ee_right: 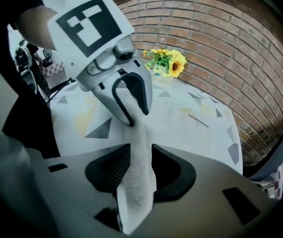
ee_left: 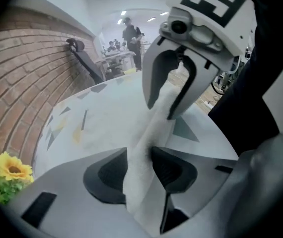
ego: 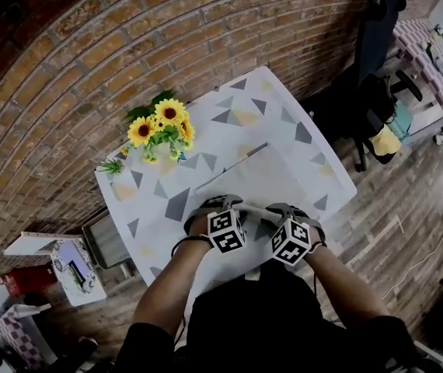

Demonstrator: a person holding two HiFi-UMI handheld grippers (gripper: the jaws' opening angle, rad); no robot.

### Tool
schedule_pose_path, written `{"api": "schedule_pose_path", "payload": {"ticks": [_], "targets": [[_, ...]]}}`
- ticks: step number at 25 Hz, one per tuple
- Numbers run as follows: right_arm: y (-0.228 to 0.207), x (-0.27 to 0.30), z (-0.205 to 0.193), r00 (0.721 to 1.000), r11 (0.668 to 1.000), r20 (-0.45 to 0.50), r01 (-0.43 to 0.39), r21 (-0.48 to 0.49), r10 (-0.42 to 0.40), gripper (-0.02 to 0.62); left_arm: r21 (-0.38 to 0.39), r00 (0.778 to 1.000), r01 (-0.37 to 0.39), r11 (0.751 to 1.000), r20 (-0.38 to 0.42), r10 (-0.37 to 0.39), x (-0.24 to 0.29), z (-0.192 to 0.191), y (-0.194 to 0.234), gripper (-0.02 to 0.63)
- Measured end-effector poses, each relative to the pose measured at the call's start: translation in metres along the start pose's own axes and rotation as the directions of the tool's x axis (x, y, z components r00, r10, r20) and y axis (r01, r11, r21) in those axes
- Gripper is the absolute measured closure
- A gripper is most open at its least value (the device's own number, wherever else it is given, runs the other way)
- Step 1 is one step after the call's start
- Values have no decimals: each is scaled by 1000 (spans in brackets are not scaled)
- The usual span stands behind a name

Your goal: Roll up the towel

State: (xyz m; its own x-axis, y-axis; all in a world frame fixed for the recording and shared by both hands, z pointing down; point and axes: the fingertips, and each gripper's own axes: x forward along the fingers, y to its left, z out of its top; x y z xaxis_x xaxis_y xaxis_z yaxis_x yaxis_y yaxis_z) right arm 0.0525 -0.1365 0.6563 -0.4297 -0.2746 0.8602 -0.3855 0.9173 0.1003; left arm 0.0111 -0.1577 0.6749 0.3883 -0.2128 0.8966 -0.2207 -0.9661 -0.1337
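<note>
Clamps the towel's (ego: 262, 176) near edge in the left gripper (ee_left: 140, 168). Clamps the same edge in the right gripper (ee_right: 137, 165), just beside, over the table (ego: 241, 103).

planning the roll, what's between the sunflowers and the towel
Only bare triangle-patterned tablecloth separates the sunflowers from the white towel, as the head view shows.

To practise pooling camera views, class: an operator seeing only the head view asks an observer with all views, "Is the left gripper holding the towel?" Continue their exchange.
Observer: Yes, the left gripper pinches the towel between both pads.
Operator: And the right?
Observer: The right gripper pinches it too.
Operator: Anyone nearby?
Observer: A person stands far beyond the table.
</note>
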Motion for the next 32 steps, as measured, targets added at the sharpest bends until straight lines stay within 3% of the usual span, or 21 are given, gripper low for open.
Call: {"api": "schedule_pose_path", "payload": {"ticks": [4,9,15,19,27,32], "targets": [[16,8,-14,997,997,-37,-68,-31,67,416,-54,999,-42,998,-14,41,1,4,14,437],[-5,14,-27,998,999,-62,-15,-52,12,423,-81,994,-106,991,-20,105,-5,10,33,444],[-33,10,-27,999,1000,-40,-2,6,3,443,-6,998,-63,998,18,63,-13,28,19,448],[-48,12,-27,999,999,-39,6,41,-4,462,61,999,-37,997,-31,39,-2,25,5,446],[-65,6,-22,999,997,-27,35,69,-34,466,30,990,-110,994,-82,112,18,22,29,446],[-54,5,-14,1000,999,-11,-15,39,16,436,1,993,-107,994,-57,107,20,27,41,446]]}}
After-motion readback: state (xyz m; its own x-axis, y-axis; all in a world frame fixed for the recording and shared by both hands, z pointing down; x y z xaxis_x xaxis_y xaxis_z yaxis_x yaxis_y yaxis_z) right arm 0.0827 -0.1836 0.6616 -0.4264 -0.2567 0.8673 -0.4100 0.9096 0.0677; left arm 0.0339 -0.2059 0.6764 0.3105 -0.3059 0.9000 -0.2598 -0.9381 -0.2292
